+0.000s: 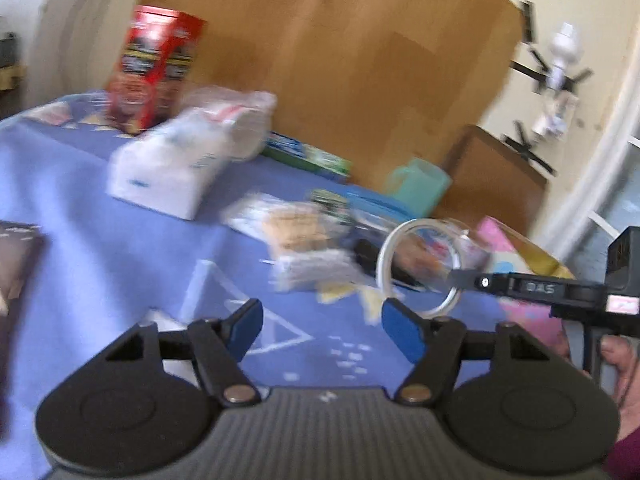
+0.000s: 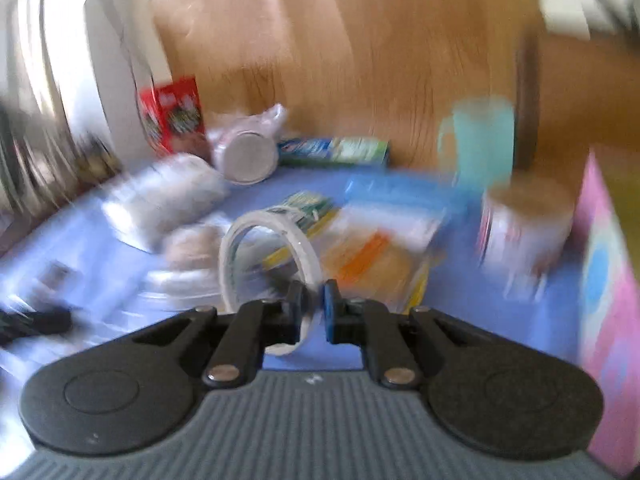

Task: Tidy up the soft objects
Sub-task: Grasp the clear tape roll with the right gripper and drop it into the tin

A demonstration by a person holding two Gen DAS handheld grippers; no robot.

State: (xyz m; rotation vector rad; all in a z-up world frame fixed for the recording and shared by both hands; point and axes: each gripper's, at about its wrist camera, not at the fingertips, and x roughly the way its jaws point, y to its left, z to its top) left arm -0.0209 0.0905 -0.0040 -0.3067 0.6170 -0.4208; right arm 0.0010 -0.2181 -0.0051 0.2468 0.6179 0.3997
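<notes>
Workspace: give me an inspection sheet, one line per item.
Surface: blue patterned cloth.
Job's things: clear tape roll held off the cloth in the right gripper; white soft pack lying flat.
Clutter: red box upright, teal mug, green-blue carton, pink box, loose packets; blurred.
Grippers: left gripper open, empty; right shut on the roll's band.
Cables: nothing seen.
Surroundings: wooden panel behind.
</notes>
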